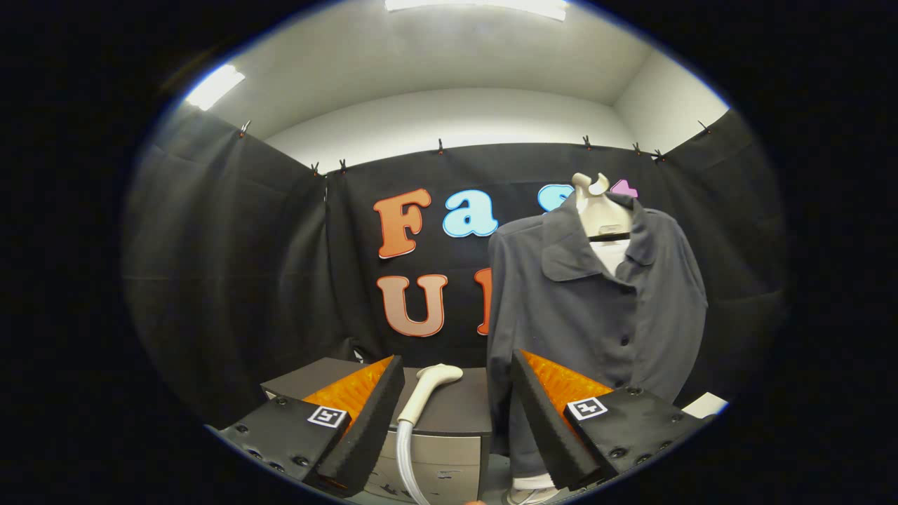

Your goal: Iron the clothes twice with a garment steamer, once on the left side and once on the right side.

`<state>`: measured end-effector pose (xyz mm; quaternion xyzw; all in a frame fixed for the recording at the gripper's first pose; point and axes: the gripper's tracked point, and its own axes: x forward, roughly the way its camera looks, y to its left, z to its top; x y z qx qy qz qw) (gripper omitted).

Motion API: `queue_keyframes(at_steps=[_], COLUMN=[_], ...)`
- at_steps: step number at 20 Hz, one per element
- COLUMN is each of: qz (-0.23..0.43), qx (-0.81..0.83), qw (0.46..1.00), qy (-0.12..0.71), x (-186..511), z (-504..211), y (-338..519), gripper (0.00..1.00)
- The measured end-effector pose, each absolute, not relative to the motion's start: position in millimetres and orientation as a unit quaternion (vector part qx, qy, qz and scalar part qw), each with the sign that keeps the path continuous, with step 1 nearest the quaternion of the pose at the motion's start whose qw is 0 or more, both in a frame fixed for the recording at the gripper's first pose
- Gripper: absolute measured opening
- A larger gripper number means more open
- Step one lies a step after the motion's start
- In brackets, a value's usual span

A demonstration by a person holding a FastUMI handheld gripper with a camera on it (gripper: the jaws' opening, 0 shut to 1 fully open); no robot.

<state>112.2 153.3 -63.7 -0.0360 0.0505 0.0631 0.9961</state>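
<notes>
Staged recording booth, not a real home. Black cloth (231, 280) was hung as walls on three sides, fastened along its top edge by small clips (440, 147). Above it showed plain white wall and ceiling with strip lights (214, 85). A grey shirt (596, 301) was dressed on a headless mannequin (602, 210) like a demo prop, beside a grey cabinet (449, 414) carrying a steamer head (429, 389) with its hose (405, 463).

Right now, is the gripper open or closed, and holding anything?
Gripper: open, holding nothing; the steamer head lies just ahead, between its fingers.
</notes>
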Motion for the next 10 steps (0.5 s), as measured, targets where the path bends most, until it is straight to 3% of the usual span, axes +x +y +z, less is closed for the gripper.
queue_keyframes(at_steps=[10], qz=[0.039], qx=[-0.074], qw=[0.988], qy=[0.129], x=[232.0], z=[-145.6], y=[230.8], gripper=[0.98])
